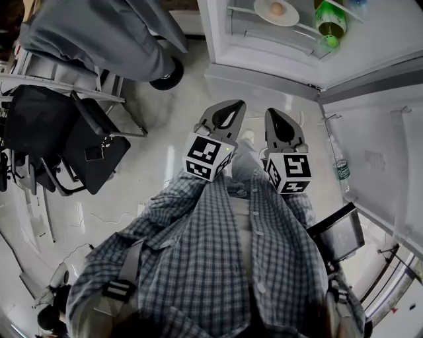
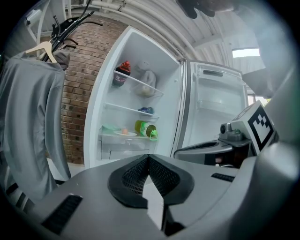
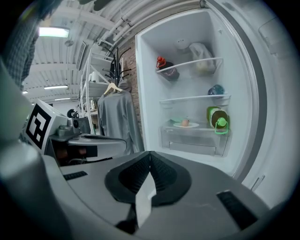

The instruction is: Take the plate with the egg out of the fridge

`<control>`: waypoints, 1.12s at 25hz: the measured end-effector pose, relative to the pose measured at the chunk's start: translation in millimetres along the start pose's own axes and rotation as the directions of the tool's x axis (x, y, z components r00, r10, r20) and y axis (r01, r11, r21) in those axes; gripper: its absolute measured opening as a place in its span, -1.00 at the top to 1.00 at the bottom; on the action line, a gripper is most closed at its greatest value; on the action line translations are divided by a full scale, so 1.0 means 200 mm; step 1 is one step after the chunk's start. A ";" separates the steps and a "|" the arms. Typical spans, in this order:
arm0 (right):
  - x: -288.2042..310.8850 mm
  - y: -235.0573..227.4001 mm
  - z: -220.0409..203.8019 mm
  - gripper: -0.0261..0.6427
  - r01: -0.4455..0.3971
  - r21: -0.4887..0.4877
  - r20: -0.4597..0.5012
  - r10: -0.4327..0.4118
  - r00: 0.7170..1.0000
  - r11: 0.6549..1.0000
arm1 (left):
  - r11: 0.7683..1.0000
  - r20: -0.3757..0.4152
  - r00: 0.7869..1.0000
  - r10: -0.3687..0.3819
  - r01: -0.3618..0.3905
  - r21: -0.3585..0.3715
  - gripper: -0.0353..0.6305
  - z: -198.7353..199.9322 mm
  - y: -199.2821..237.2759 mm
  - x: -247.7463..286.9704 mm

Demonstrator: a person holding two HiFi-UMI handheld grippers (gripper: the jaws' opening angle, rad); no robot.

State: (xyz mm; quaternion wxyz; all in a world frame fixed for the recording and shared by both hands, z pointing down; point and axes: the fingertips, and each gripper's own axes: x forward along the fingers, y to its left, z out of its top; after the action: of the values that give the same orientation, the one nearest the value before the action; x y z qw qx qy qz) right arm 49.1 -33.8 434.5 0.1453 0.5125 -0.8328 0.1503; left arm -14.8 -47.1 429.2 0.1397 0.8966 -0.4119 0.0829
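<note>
White plate (image 1: 276,12), brown egg (image 1: 277,8) atop.

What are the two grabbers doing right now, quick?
Left gripper: closed, holding nothing.
Right gripper: closed, holding nothing.

One open fridge, seven things in it, two grippers

The fridge (image 3: 243,70) has three shelves (image 3: 187,65), one drawer (image 3: 192,140) and one door (image 1: 370,132). Inside are one plate (image 1: 287,18) with one egg (image 1: 276,8), one green bottle (image 1: 328,23), one dark bottle with a red cap (image 3: 165,68), one pale bag (image 3: 201,51), one small blue item (image 3: 215,89) too small to identify, and one clear bottle (image 1: 340,168) on the door. There are two grippers, the left gripper (image 1: 228,109) and the right gripper (image 1: 276,117). One grey garment (image 2: 33,117) hangs on one hanger (image 2: 42,47).
</note>
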 end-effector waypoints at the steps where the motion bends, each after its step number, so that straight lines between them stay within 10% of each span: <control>1: 0.02 -0.03 0.02 0.90 0.000 -0.003 0.001 0.000 1.000 1.000 | 1.000 0.004 1.000 0.006 -0.006 0.000 0.88 0.02 0.01 0.03; 28: 0.32 -0.55 0.38 0.90 -0.030 -0.174 0.022 0.034 0.999 0.984 | 0.999 0.005 0.999 0.041 -0.041 0.018 0.88 0.30 0.07 0.67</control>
State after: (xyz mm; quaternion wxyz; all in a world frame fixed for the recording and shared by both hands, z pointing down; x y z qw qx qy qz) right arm 113.2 -163.0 401.3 0.1763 0.4864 -0.8526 0.0732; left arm 62.8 -171.8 409.7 0.1289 0.8894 -0.4298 0.0875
